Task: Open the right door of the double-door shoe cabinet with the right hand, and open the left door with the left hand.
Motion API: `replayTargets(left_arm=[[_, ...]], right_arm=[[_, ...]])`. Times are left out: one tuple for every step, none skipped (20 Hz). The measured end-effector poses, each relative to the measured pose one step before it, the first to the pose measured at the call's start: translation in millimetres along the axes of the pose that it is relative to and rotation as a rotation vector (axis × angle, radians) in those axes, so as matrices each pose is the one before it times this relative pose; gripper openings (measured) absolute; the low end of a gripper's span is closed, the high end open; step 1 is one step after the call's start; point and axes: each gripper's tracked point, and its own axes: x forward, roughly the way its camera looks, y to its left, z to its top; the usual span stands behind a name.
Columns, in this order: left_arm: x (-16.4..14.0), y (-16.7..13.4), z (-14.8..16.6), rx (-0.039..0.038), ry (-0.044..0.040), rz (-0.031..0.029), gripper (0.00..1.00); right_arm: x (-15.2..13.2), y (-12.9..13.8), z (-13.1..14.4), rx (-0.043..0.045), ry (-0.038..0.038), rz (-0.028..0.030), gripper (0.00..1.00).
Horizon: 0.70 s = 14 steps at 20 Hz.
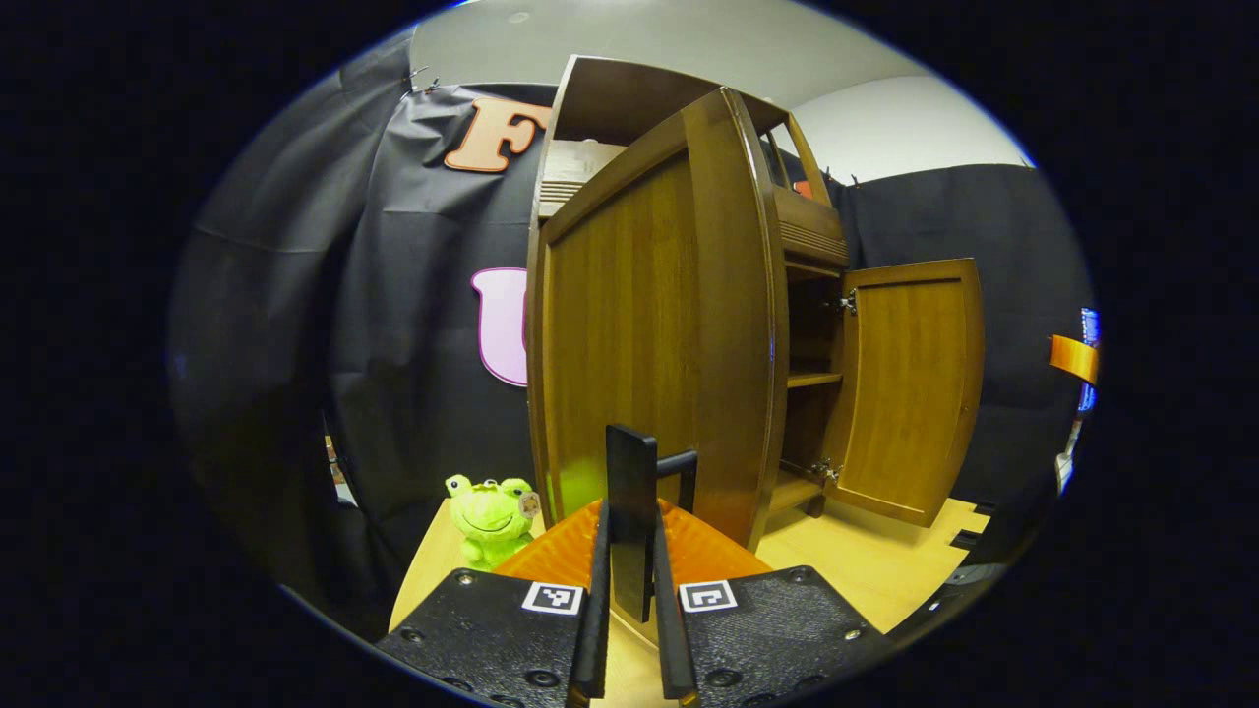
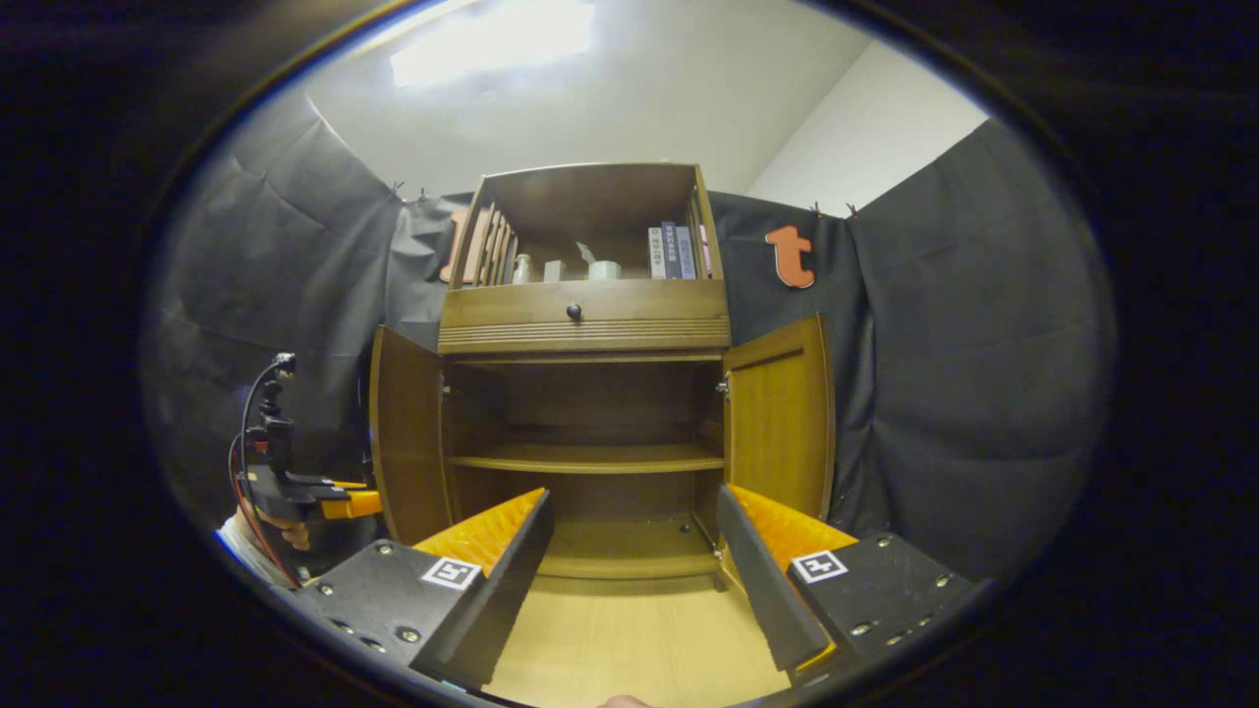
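At the shoe cabinet [image 2: 590, 413], left tool [image 1: 629, 565] clamped on left door [image 1: 649, 324] handle [image 1: 634, 521], right tool [image 2: 629, 560] spread wide, holding nothing, right door [image 2: 782, 418] open

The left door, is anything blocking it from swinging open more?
Nothing visible blocks it. The left door already stands wide, its handle between the left gripper jaws. The frog toy sits off to one side.

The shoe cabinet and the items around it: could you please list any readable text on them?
Nothing can be read.
Book spines on the cabinet's top shelf: print too small.
Tag on the green frog toy: too blurred.
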Motion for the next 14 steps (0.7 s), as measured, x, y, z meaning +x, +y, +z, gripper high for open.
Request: replayTargets(left_arm=[[-1.19, 4.86, 2.07, -0.00825, -0.01313, 0.0018, 0.22], [-0.43, 6.48, 3.08, 0.00077, -0.01159, 0.003, 0.22], [-1.0, 7.81, -1.32, 0.00537, -0.00688, 0.01085, 0.22], [-0.46, 10.6, 2.61, 0.0074, -0.01262, 0.01767, 0.22], [0.42, 9.59, 1.97, 0.0064, -0.0097, 0.01297, 0.18], [-0.11, 9.87, 2.72, 0.00594, -0.01177, 0.01181, 0.14], [-0.59, 5.02, 2.92, -0.00293, -0.01815, -0.00805, 0.16], [-0.49, 2.16, 1.09, -0.01441, -0.0111, -0.01605, 0.16], [-0.65, 2.93, -0.43, -0.00675, -0.00681, -0.01048, 0.21], [-1.41, 4.47, 0.96, 0.00309, -0.00561, -0.0051, 0.16], [-0.45, 3.14, -0.52, -0.00191, -0.00157, -0.0057, 0.16], [-0.59, 1.44, 0.36, -0.00192, 0.00009, -0.00699, 0.16], [0.27, 1.66, 0.5, -0.0028, -0.00004, -0.00435, 0.16], [0.3, 1.49, 0.56, 0.00433, 0.00139, -0.00131, 0.16]], right_arm=[[2.63, 2.37, -0.49, 0.00236, 0.00063, 0.00076, 0.99], [1.93, 3.03, -0.34, -0.00148, 0.00084, 0.00371, 0.99], [0.95, 3.16, -1.8, -0.00382, 0.00105, 0.00294, 0.99], [1.95, 2.71, 0.2, -0.00047, -0.0021, -0.00067, 0.99], [1.65, 2.44, 0.43, 0.00221, -0.00356, 0.00138, 0.99], [1.12, 1.62, -0.05, 0.0036, -0.00108, 0.00351, 0.99], [3.21, 3.08, -2.5, 0.00171, 0.00306, 0.00368, 0.99], [2.25, 2.04, -1.51, 0.00026, 0.00354, 0.00076, 0.99], [1.8, 1.49, -2.4, -0.00035, 0.00429, -0.00025, 0.99], [1.08, 2.15, -1.6, -0.00305, 0.00519, 0.0024, 0.99], [1.5, 2.6, -0.62, -0.00319, 0.00333, 0.00048, 0.99], [0.16, 2.35, -0.75, -0.00222, 0.00245, 0.00067, 0.99], [0.62, 2.33, -0.16, -0.00293, 0.0011, 0.00289, 0.99], [0.75, 1.46, -0.11, -0.00248, 0.00005, 0.00029, 0.99]])
